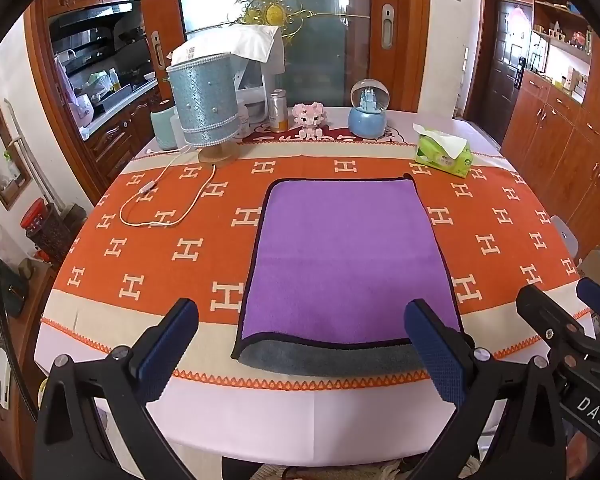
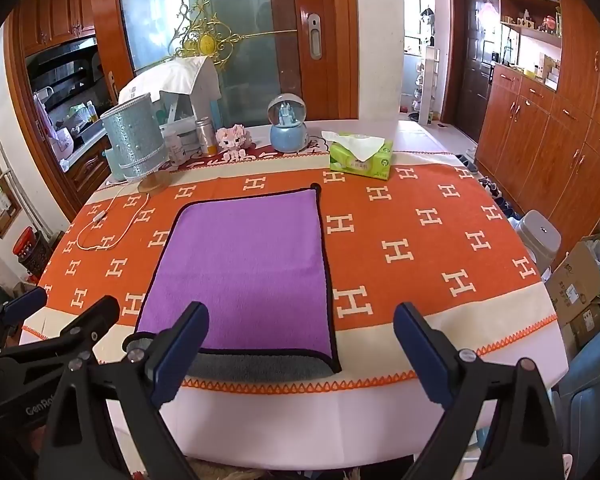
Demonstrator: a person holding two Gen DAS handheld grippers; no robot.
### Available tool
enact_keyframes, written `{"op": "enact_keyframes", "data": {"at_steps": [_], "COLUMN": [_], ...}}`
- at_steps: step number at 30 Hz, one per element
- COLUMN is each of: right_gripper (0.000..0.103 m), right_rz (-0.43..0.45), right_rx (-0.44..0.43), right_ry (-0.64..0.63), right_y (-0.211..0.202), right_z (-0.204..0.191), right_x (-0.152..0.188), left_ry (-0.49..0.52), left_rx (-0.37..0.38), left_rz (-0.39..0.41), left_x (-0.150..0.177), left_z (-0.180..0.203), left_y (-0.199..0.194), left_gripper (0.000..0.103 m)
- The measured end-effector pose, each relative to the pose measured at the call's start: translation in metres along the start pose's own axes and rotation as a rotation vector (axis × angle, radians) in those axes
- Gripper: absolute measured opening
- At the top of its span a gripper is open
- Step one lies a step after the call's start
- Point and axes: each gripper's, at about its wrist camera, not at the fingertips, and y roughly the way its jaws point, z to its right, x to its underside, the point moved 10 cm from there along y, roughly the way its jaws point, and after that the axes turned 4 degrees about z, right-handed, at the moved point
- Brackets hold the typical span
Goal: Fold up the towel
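Purple towel flat on orange H-pattern cloth of worktop, folded w/ grey underside showing along near edge; near-right corner hidden behind finger in left view. Left hand-held gripper & right hand-held gripper both spread wide, nothing between fingers, hovering near that edge. Tissue pack beyond towel's far-right corner; text on it too small to read.

table under orange H-patterned cloth | flat purple dark-edged towel at centre | green tissue pack | blue snow globe | blue-shaded lamp, white cord
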Motion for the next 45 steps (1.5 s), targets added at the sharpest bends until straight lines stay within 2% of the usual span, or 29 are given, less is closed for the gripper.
{"op": "enact_keyframes", "data": {"at_steps": [26, 45], "right_gripper": [0.094, 0.094], "right_rz": [-0.014, -0.036], "right_rx": [-0.005, -0.004], "right_ry": [0.005, 0.027], "right_y": [0.008, 0.011], "right_z": [0.001, 0.004], "right_x": [0.005, 0.006], "left_ry": [-0.011, -0.028], "left_rx": [0.023, 0.041], "left_rz": [-0.019, -0.003], "left_x": [0.000, -0.002], "left_z": [0.010, 0.007], "left_y": [0.003, 0.001], "left_gripper": [0.102, 0.102]}}
